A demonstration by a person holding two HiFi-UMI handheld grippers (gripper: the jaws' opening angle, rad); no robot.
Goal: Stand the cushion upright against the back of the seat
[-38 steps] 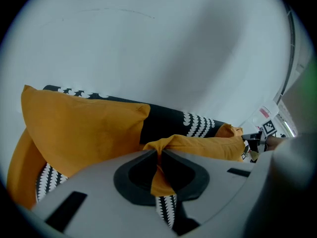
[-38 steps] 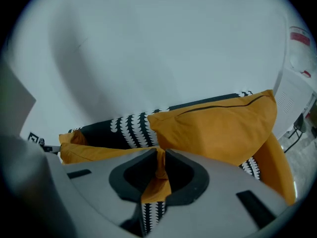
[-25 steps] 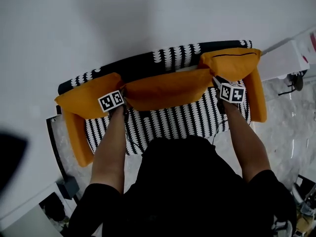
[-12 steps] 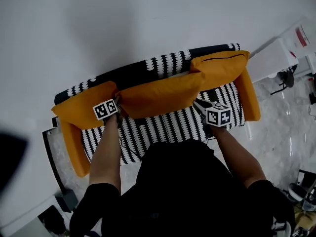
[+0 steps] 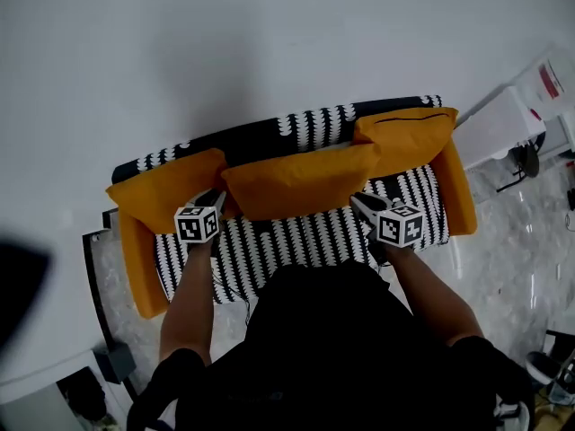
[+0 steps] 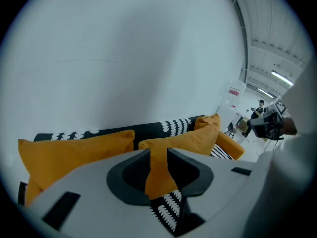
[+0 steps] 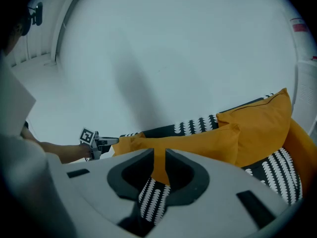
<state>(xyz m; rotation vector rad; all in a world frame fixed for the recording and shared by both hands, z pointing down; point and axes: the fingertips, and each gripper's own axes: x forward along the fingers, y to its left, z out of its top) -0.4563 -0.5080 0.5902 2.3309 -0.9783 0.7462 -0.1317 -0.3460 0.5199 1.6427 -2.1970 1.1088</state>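
The middle orange cushion (image 5: 301,180) stands upright against the black-and-white patterned back of the sofa (image 5: 296,241), between a left orange cushion (image 5: 166,187) and a right one (image 5: 404,137). My left gripper (image 5: 218,201) hovers just in front of its left end. Its jaws have just been opening and hold nothing; the cushion (image 6: 178,140) shows beyond the gap of the left gripper (image 6: 158,152). My right gripper (image 5: 359,203) hangs above the seat, off the cushion's right end. A narrow gap parts the jaws of the right gripper (image 7: 159,152), with nothing between them.
Orange armrests (image 5: 139,259) (image 5: 463,191) close both ends of the sofa. A white wall rises behind it. A white cabinet (image 5: 512,115) stands to the right on marble floor, and a dark box (image 5: 121,339) lies on the floor at the left.
Both grippers have drawn back from the middle cushion toward me. The left one has let go of its left corner. The cushion stays upright against the back.
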